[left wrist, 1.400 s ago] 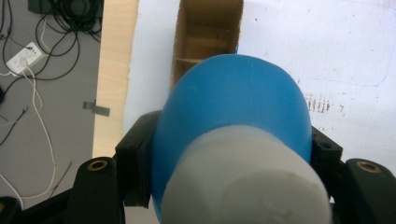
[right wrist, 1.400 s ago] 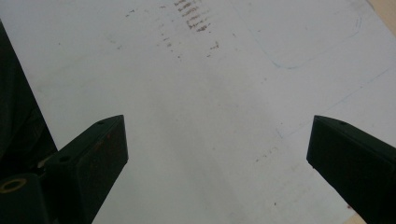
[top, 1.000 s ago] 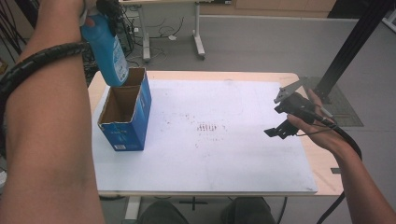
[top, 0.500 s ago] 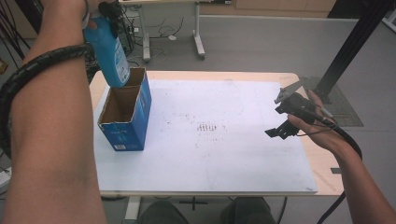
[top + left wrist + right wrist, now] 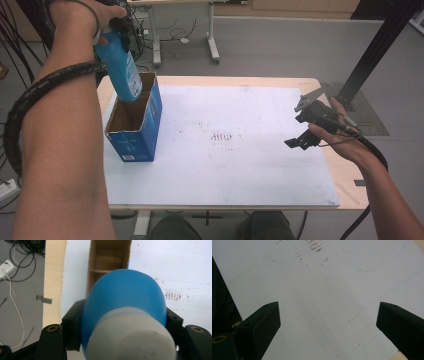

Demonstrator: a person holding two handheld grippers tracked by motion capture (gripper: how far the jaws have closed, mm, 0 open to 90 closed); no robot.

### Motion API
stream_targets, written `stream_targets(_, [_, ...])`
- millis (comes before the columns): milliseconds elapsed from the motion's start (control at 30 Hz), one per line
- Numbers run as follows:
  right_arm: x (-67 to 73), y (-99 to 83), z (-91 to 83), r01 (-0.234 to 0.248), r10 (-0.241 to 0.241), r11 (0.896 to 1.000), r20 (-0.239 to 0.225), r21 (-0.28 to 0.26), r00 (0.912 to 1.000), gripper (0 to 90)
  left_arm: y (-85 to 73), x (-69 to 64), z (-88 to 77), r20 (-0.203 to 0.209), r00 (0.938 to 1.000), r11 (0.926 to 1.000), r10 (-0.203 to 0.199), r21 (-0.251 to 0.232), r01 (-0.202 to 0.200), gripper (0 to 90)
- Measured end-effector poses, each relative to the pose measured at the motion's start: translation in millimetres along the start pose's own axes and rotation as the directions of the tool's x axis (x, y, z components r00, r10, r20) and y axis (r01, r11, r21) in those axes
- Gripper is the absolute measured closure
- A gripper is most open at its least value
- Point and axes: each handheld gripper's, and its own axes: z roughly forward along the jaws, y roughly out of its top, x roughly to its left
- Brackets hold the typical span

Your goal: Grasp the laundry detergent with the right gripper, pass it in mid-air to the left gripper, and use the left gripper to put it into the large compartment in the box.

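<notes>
A blue bottle [image 5: 120,67] with a white cap hangs tilted over an open blue cardboard box [image 5: 135,125] at the table's left side, its base just inside the box's mouth. My left gripper [image 5: 111,24] is shut on the bottle near its top. In the left gripper view the blue bottle [image 5: 125,302] sits between the two black jaws, white cap nearest the camera, with the box [image 5: 108,257] open below it. My right gripper [image 5: 300,142] hovers over the right side of the white sheet, open, nothing between its jaws. The right gripper [image 5: 328,317] looks down on bare sheet.
A white sheet [image 5: 225,165] with a smudged brown mark [image 5: 220,136] covers most of the wooden table [image 5: 345,172]. Cables lie on the grey floor [image 5: 280,45] at far left, and desk legs stand behind the table. A black post rises at far right.
My left gripper has lowered the blue bottle, so its base now dips into the box's opening. The right gripper has stayed where it was.
</notes>
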Motion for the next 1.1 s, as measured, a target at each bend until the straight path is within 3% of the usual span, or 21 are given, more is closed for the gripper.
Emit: stream_targets(1100, [2.4,2.4,7.3,0.004,-0.004,1.000,-0.005,0.016,1.0000,5.3,-3.6,16.9,66.1,-0.030,0.9995,0.9980,-0.014,0.062,0.016,35.9])
